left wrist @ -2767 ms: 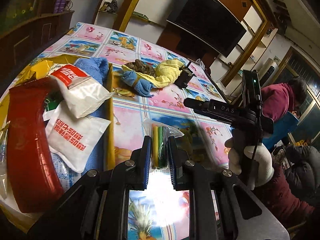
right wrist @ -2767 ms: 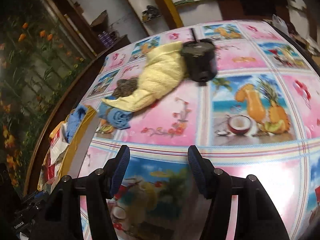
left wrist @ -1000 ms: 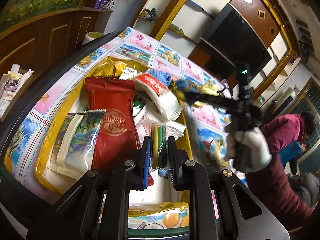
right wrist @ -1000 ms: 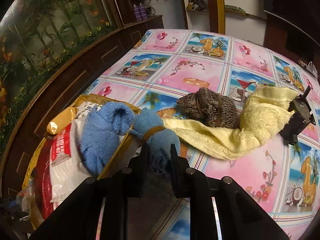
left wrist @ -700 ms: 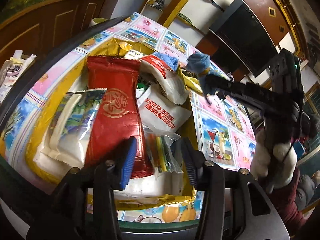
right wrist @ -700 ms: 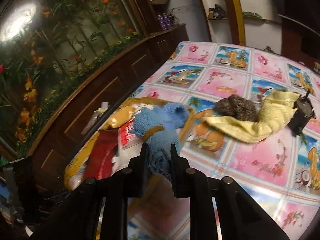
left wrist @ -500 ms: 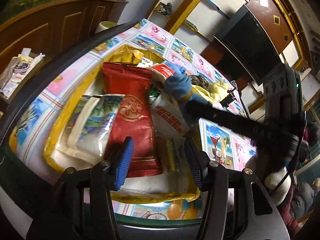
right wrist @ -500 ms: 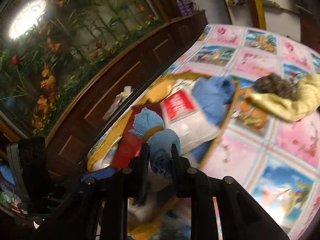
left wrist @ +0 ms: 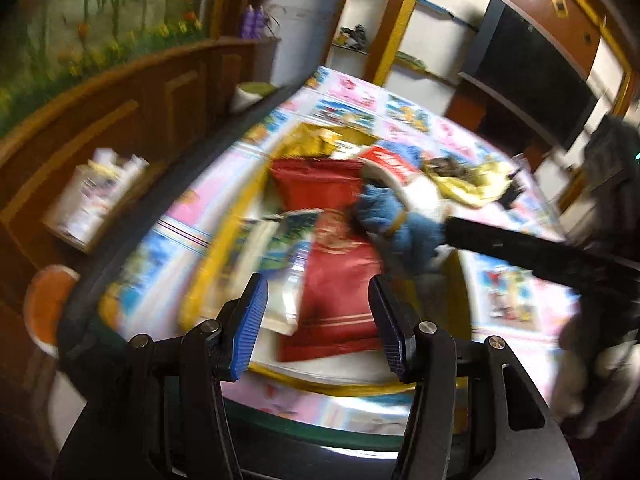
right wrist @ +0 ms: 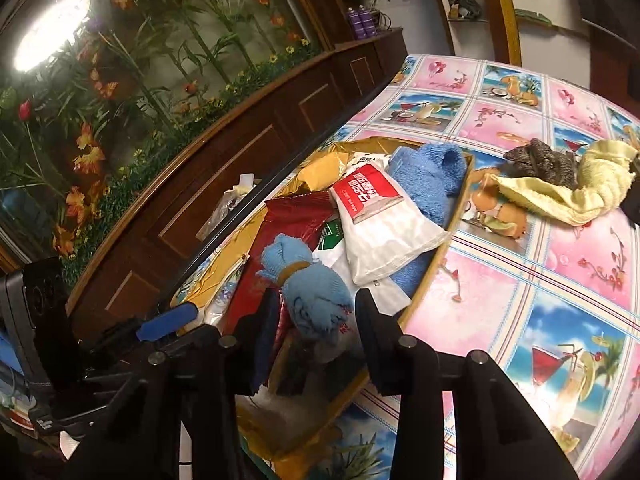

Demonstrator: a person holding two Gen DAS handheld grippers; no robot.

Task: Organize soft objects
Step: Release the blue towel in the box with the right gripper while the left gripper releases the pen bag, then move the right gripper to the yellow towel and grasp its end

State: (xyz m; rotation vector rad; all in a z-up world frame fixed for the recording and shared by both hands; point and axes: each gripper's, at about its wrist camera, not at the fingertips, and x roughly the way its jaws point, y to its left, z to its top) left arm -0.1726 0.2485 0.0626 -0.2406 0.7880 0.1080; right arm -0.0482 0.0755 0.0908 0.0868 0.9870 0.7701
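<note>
A gold tray (right wrist: 434, 276) on the table holds snack packets and a blue towel (right wrist: 424, 176). My right gripper (right wrist: 316, 316) is open over the tray, and a rolled blue sock bundle (right wrist: 312, 292) lies loose between its fingers on a red packet (right wrist: 296, 216). In the blurred left wrist view the same bundle (left wrist: 400, 224) sits at the tip of the right gripper. My left gripper (left wrist: 316, 320) is open and empty above the tray's near end (left wrist: 340, 384). A yellow towel (right wrist: 580, 188) and a dark knitted bundle (right wrist: 544, 162) lie on the table beyond the tray.
A white packet with a red label (right wrist: 380, 212) lies across the blue towel. A dark wooden cabinet (right wrist: 240, 140) runs along the table's far side. A black object (right wrist: 632, 200) lies beside the yellow towel. The patterned tablecloth (right wrist: 560, 280) stretches to the right.
My right gripper carried the blue sock bundle over the tray and opened, letting it go. My left gripper released the clear bag of green and orange sticks, opened wide and pulled back.
</note>
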